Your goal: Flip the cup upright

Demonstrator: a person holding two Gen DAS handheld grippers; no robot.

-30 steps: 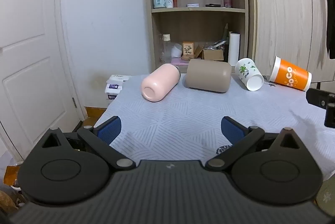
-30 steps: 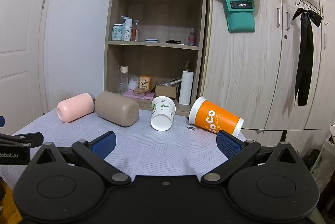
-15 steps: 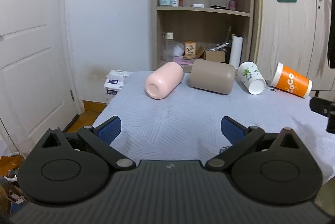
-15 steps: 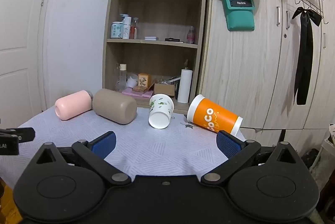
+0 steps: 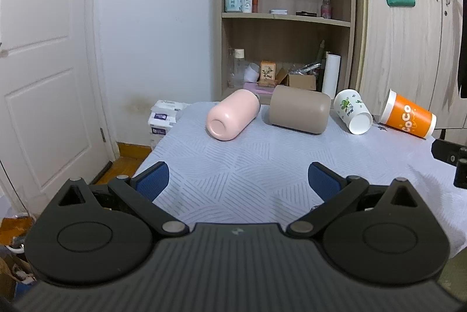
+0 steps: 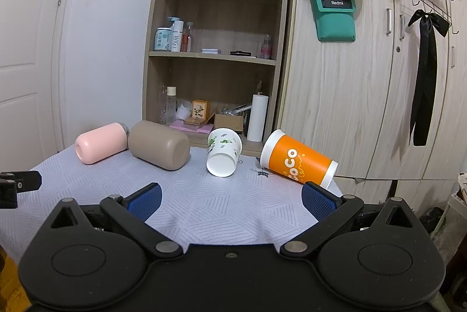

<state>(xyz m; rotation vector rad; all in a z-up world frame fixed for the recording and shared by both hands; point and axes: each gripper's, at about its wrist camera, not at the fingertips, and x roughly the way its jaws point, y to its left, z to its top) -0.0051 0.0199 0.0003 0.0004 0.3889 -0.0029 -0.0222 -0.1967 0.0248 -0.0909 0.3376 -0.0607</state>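
Observation:
Several cups lie on their sides along the far edge of the table: a pink cup point(image 5: 232, 118) point(image 6: 100, 143), a taupe cup point(image 5: 299, 109) point(image 6: 160, 148), a white floral paper cup point(image 5: 353, 110) point(image 6: 223, 151) and an orange CoCo cup point(image 5: 408, 118) point(image 6: 297, 161). My left gripper point(image 5: 238, 180) is open and empty over the near left of the table. My right gripper point(image 6: 232, 198) is open and empty over the near right; its tip shows at the right edge of the left wrist view point(image 5: 452, 157).
The table wears a grey-white patterned cloth point(image 5: 262, 163). A wooden shelf unit point(image 6: 216, 64) with bottles and boxes stands behind it, wardrobe doors point(image 6: 364, 93) to the right, a white door point(image 5: 43, 78) to the left. White boxes point(image 5: 163, 116) sit beside the table's left corner.
Both grippers have drawn back and risen a little, so the cups look farther and lower. The jaws stay open. The cups have not moved.

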